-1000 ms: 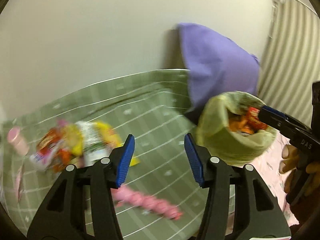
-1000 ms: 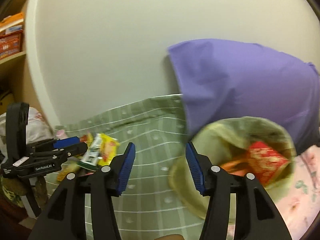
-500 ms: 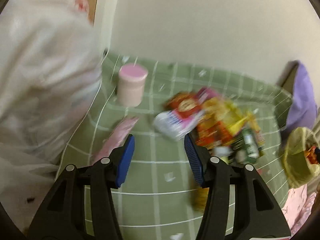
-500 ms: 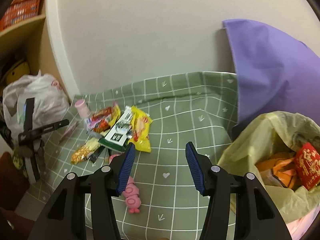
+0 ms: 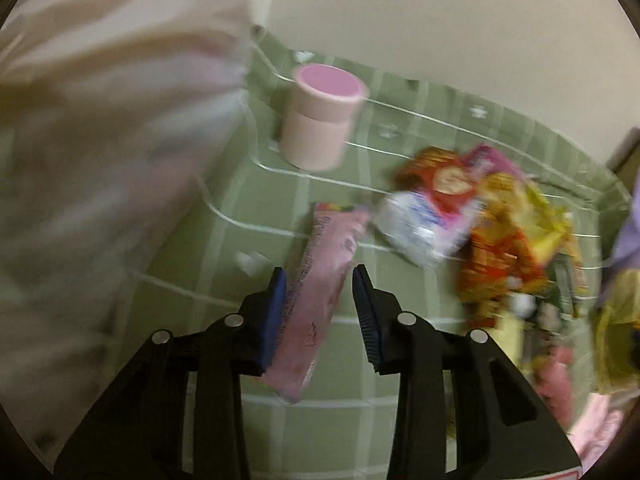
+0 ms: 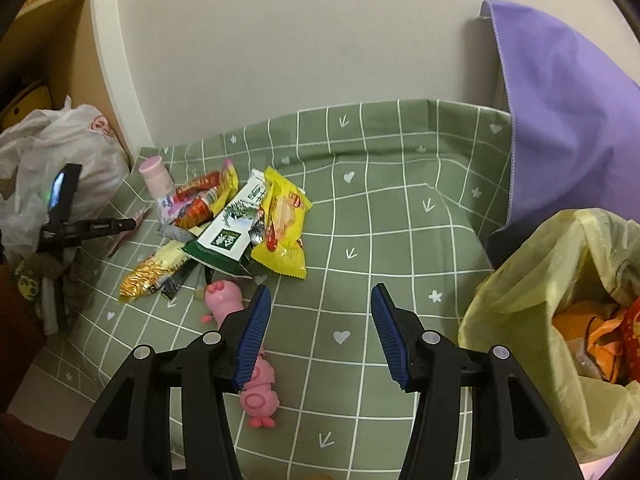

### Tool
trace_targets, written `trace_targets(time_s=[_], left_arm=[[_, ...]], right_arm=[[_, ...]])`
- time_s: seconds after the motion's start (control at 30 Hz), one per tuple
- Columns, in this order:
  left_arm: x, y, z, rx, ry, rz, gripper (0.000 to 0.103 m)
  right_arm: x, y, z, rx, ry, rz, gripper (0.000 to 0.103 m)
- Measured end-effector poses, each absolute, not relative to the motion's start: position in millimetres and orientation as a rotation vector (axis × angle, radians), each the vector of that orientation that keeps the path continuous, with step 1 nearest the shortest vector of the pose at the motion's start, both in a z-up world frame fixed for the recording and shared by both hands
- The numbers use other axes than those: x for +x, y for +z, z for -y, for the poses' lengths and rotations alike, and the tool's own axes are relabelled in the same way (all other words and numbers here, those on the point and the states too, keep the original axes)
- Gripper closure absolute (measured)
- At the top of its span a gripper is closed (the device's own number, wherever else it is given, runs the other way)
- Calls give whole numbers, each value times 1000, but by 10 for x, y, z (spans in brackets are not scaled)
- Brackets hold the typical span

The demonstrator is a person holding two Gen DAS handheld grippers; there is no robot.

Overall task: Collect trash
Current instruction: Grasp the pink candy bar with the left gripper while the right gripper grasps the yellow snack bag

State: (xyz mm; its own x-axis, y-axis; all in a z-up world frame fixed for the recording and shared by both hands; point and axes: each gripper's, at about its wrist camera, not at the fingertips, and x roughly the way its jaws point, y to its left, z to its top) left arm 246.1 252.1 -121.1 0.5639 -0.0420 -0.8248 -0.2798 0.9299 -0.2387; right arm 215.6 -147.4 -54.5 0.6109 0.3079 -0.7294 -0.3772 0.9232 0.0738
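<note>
Pink wrapper [image 5: 320, 300]: a flat, sealed sachet lying on the green checked cloth [image 6: 400, 220], at the left edge of the litter pile, just below the pink cup [image 5: 320, 116]. It looks very light and limp (likely to flop from any grip at one end).

Where to hold: across its width near the middle, where the left claw [image 5: 320, 312] now straddles it; the film looks smooth, so a firm pinch seems wise.

Left claw: its jaws have just been closing, with the wrapper between them. The left pad lies against the sachet's edge, while a gap shows on the right side, so it is not yet clamped.

Right claw [image 6: 318, 332]: released, nothing between its jaws, hanging over bare cloth with a pink toy [image 6: 256, 392] partly behind its left finger.

Other litter: a heap of snack packets [image 6: 240, 224], crinkly and light, near the wrapper.

Yellow bag [image 6: 520, 320]: open-mouthed at the right, already holding orange and red scraps, well apart from the pile.

Surface: the cloth is soft and rumpled, probably bedding (it may lift with a thin wrapper if the pads dig in).

Room: a plain pale wall behind, a purple pillow [image 6: 560, 100] against it, a white plastic bag [image 6: 60, 152] and shelving at the left.
</note>
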Motion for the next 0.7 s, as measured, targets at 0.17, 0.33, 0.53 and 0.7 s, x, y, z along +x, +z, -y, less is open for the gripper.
trace_targets(time_s=[0.17,0.33,0.53,0.7], left_arm=[[2228,-1153,-2141,-379,-5,-970,70],[2011,-1051,-2016,-396,-1,-942,70],[1708,-941,-2105,-404,85,-921,70],[1681,-1005,-2121,-399,133,-949,70]], right_arm=[[2289,-665,1231,-87,475,-829,54],[2663,-742,1054,28,522,-821,54],[3176,-919,628,8,530,-825,65],[3522,-1089,420,-44,519,-920,86]])
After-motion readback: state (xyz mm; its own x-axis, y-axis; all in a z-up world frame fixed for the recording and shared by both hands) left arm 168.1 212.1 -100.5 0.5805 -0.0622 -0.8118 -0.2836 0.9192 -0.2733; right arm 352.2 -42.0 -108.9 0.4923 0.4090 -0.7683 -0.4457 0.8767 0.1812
